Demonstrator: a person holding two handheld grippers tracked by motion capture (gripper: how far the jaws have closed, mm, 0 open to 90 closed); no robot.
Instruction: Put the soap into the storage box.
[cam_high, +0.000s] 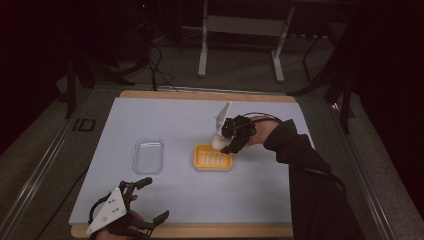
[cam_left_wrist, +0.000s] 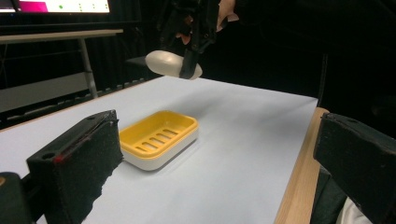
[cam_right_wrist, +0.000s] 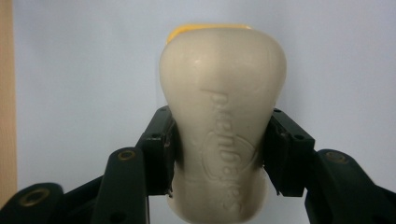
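A cream bar of soap (cam_right_wrist: 223, 126) with raised lettering sits clamped between the black jaws of my right gripper (cam_right_wrist: 219, 154). In the high view that right gripper (cam_high: 223, 142) holds the soap (cam_high: 218, 141) in the air just above the far right corner of a yellow soap dish (cam_high: 213, 157). The left gripper view shows the soap (cam_left_wrist: 169, 64) hanging above and beyond the dish (cam_left_wrist: 159, 138). My left gripper (cam_high: 152, 202) rests near the table's front edge, jaws wide apart with nothing between them.
A clear plastic lid or tray (cam_high: 148, 155) lies left of the dish on the pale blue mat (cam_high: 175, 120). The wooden table edge (cam_high: 200, 231) runs along the front. A metal stand (cam_high: 240, 30) is on the floor beyond the table.
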